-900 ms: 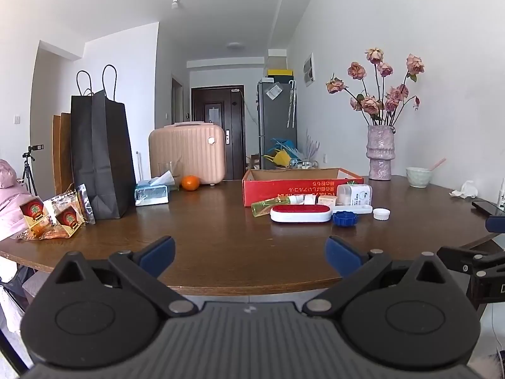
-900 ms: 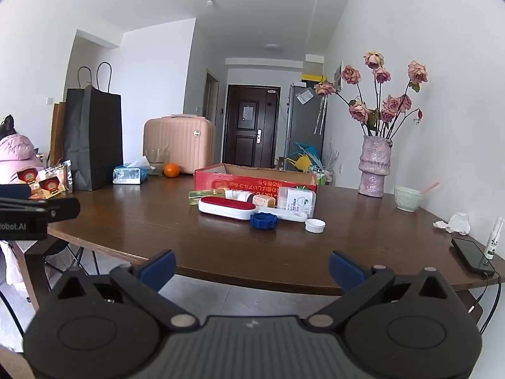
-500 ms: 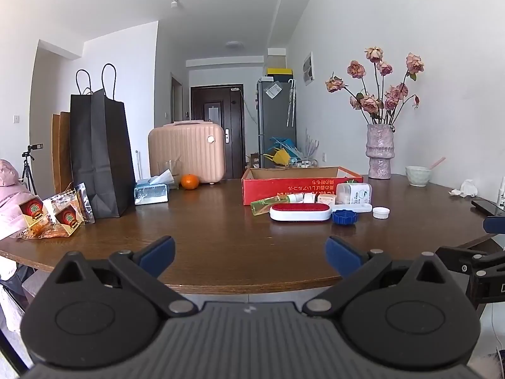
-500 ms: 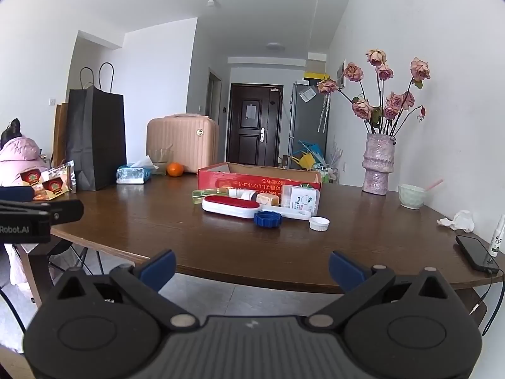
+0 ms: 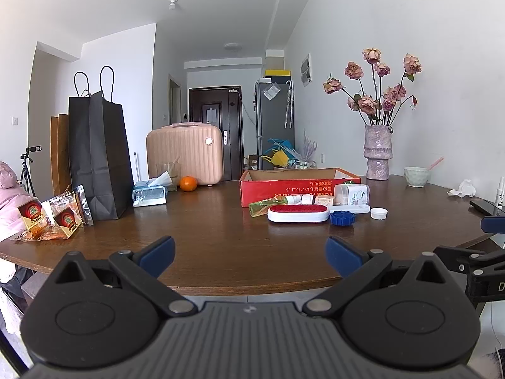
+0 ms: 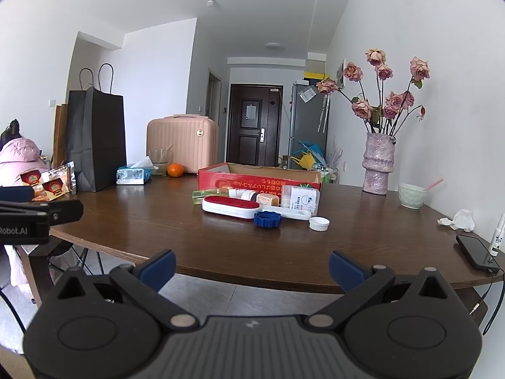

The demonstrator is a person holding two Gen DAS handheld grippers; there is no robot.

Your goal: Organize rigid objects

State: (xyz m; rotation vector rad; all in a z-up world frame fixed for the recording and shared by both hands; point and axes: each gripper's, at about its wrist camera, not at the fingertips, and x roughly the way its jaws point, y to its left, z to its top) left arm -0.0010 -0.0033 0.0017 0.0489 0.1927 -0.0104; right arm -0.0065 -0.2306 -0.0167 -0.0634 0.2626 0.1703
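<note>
A red cardboard box (image 5: 300, 184) (image 6: 258, 180) lies open on the brown table (image 5: 205, 240) (image 6: 221, 243). In front of it sit a red-and-white lint brush (image 5: 298, 213) (image 6: 230, 207), a green bottle (image 5: 268, 204) (image 6: 210, 193), a blue lid (image 5: 341, 218) (image 6: 267, 219), a white lid (image 5: 378, 213) (image 6: 319, 223), a clear white container (image 5: 352, 194) (image 6: 300, 200) and small jars. My left gripper (image 5: 249, 252) is open and empty at the table's near edge. My right gripper (image 6: 252, 267) is open and empty, short of the table edge.
A black paper bag (image 5: 98, 158), snack packets (image 5: 53, 218), a tissue pack (image 5: 150, 192), an orange (image 5: 188, 183) and a pink case (image 5: 186, 153) stand at the left. A flower vase (image 6: 377, 164), a bowl (image 6: 412, 195), crumpled tissue (image 6: 459, 220) and a phone (image 6: 476, 252) are at the right.
Both views have shifted only slightly; the right gripper has drifted a little to the left. Nothing on the table has moved.
</note>
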